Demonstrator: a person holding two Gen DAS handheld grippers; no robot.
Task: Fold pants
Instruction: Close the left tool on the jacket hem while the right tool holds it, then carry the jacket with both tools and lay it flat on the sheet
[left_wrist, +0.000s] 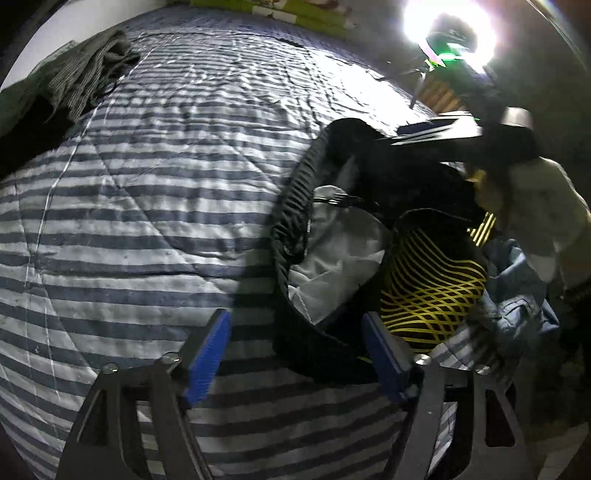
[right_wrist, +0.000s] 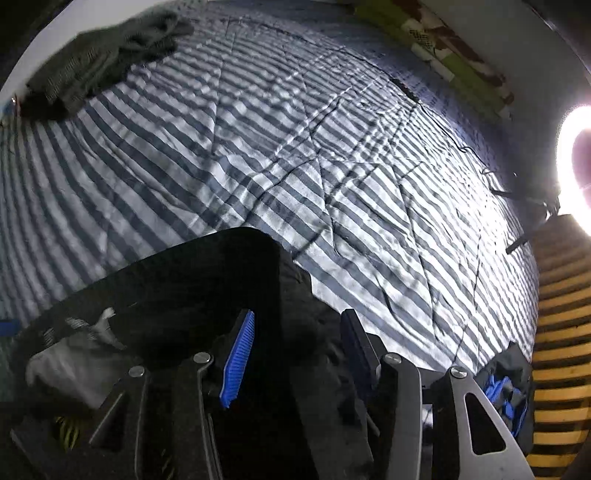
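Both sets of fingers are spread wide and nothing is gripped in either. Between the blue pads of the left gripper (left_wrist: 297, 354) the elastic waistband of the black pants (left_wrist: 295, 229) is framed, running from 6 toward 12 o'clock in the left wrist view, with the white pocket lining (left_wrist: 340, 258) turned out at 3 o'clock of it. A yellow-lined black garment (left_wrist: 432, 284) and a blue denim piece (left_wrist: 517, 295) lie bunched at 4 o'clock. In the right wrist view the right gripper (right_wrist: 295, 354) straddles a dark fold of the same pants, which rise toward 11 o'clock over the striped quilt (right_wrist: 332, 166); whether cloth already touches its pads cannot be told. A grey garment (right_wrist: 103, 59) lies well apart at 10 o'clock.

The step in hand is judged to be the pick-up. It would be done well if the waistband were taken at its two ends, only one garment being caught, and the neighbouring yellow-lined piece left out of the jaws. The lining should be tucked back before the pants are lifted, shaken straight and laid flat on the open quilt toward 12 o'clock.
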